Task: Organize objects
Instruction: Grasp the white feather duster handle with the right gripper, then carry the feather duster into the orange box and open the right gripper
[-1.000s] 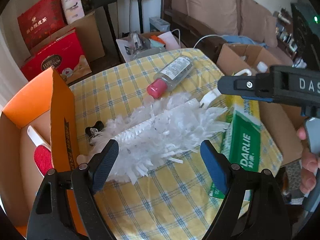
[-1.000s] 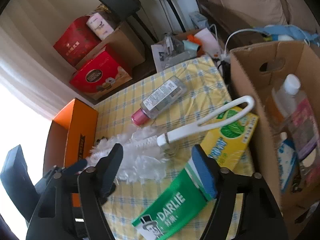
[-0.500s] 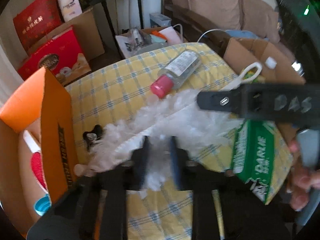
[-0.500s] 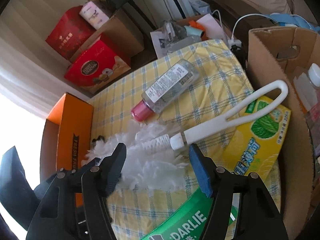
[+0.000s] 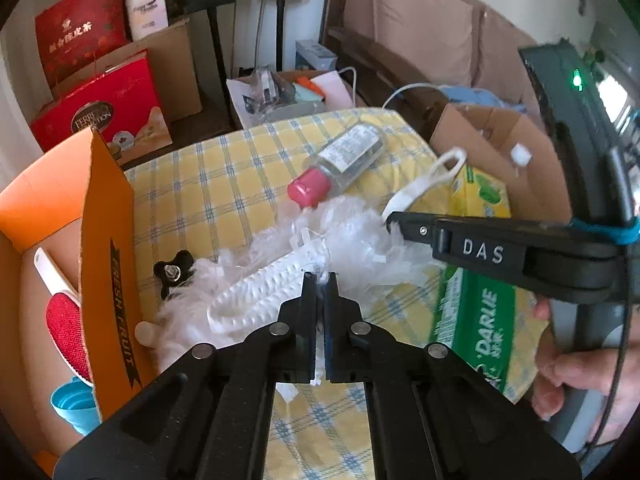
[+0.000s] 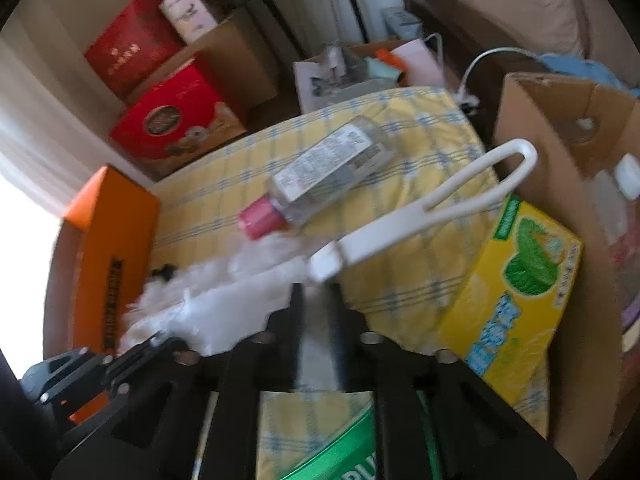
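A white fluffy duster (image 5: pixel 320 240) with a white loop handle (image 6: pixel 440 208) lies across the yellow checked tabletop (image 5: pixel 208 184). My left gripper (image 5: pixel 320 280) is shut on the duster's fringe near its middle. My right gripper (image 6: pixel 316 292) is shut on the duster where the handle joins the head; it shows from the side in the left wrist view (image 5: pixel 400 220). A clear bottle with a pink cap (image 5: pixel 340 160) lies beyond the duster.
An orange fruit box (image 5: pixel 104 248) stands at the left with a red brush (image 5: pixel 66 332) and a blue cup (image 5: pixel 74 404) inside. A green Darlie box (image 5: pixel 476 324) and a yellow box (image 6: pixel 516 292) lie at the right, beside a brown carton (image 6: pixel 560 168). A black clip (image 5: pixel 174 270) lies by the duster.
Both grippers were open around the duster one second ago. Both have moved in and closed on it, the left on the fringe, the right at the handle joint.
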A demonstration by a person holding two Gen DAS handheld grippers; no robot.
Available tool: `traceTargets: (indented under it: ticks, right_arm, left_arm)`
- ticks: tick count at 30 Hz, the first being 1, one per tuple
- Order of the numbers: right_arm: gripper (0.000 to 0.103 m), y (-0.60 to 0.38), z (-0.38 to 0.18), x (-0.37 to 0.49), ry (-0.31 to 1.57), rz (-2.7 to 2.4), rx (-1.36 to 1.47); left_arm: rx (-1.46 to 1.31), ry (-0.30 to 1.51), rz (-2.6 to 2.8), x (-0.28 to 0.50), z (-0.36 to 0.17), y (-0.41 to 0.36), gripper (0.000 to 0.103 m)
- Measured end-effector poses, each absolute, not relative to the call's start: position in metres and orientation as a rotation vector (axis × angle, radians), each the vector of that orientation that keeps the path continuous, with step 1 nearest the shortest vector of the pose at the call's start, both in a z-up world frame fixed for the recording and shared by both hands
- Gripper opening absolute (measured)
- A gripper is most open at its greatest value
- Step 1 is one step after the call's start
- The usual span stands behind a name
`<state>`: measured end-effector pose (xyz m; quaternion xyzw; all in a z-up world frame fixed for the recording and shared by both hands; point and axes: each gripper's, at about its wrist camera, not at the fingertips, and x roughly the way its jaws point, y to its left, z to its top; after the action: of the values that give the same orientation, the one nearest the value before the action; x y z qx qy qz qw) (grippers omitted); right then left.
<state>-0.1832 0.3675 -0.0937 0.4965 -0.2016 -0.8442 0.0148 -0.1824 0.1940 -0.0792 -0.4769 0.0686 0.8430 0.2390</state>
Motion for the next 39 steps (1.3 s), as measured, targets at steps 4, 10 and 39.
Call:
traceTargets:
  ticks: [4, 10, 39]
  right_arm:
    - [0.008, 0.363, -0.077, -0.179, -0.609, -2.657, 1.485]
    - [0.008, 0.355, -0.046, -0.171, -0.618, -2.661, 1.416]
    - [0.019, 0.364, -0.085, -0.167, -1.125, -2.396, 1.493]
  left_arm:
    - [-1.240, 0.149, 2.309, -0.173, -0.060, 0.193, 0.002]
    - [-1.146, 0.090, 2.336, -0.160, -0.022, 0.189, 0.002]
    - [-1.155, -0.024, 2.281, -0.123, -0.012, 0.151, 0.002]
